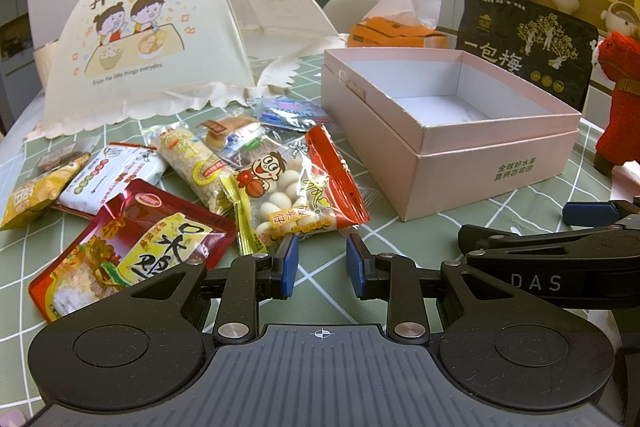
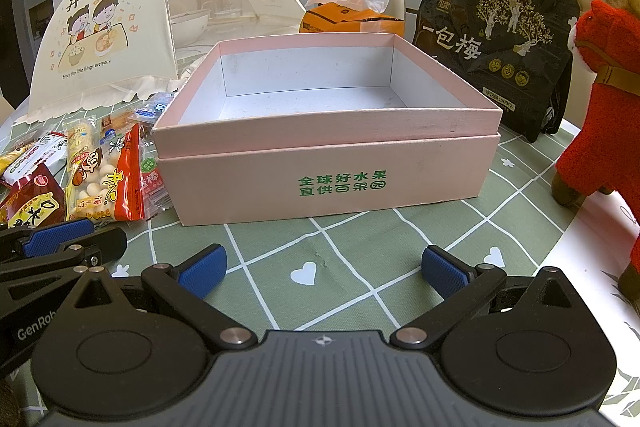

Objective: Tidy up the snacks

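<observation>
Several snack packets lie in a pile on the green checked tablecloth point(image 1: 420, 243). Among them are a bag of small round biscuits point(image 1: 288, 187), a red pouch point(image 1: 132, 247), a rice bar point(image 1: 192, 163) and a yellow packet point(image 1: 36, 195). An empty pink box point(image 1: 452, 131) stands open to their right; it also shows in the right wrist view point(image 2: 328, 147). My left gripper point(image 1: 322, 267) is open and empty, just in front of the biscuit bag. My right gripper point(image 2: 324, 267) is wide open and empty, in front of the box.
A cream mesh food cover point(image 1: 140, 43) stands behind the snacks. An orange tissue box point(image 1: 396, 31), a large black plum bag point(image 1: 528, 43) and a red plush horse point(image 1: 620, 99) stand behind and right of the pink box.
</observation>
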### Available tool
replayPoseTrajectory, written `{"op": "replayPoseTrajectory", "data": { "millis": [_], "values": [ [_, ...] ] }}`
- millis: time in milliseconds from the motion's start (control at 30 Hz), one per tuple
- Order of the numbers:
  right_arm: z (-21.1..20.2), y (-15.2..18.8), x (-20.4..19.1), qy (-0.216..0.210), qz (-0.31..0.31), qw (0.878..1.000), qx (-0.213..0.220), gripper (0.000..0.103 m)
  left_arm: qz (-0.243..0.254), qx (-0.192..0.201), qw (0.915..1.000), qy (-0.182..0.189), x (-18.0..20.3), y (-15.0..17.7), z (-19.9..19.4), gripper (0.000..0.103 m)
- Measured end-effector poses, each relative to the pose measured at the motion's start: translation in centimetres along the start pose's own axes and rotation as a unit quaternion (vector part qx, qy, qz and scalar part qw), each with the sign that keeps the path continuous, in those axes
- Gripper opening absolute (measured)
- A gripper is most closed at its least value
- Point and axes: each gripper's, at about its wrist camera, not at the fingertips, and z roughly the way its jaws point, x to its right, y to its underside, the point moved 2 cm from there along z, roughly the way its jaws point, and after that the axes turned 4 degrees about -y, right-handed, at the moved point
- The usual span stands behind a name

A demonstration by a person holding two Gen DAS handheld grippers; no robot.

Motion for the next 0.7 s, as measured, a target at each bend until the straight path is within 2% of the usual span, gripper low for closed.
{"op": "replayPoseTrajectory", "data": {
  "millis": [633,700],
  "values": [
    [0.08,0.1,-0.16,0.0,0.0,1.0,0.0,0.103,0.0,0.0,1.0,0.0,0.02,0.0,0.0,0.031],
    [0.13,-0.08,-0.12,-0.007,-0.005,1.0,-0.01,0.103,0.0,0.0,1.0,0.0,-0.01,0.0,0.0,0.031]
  ]
}}
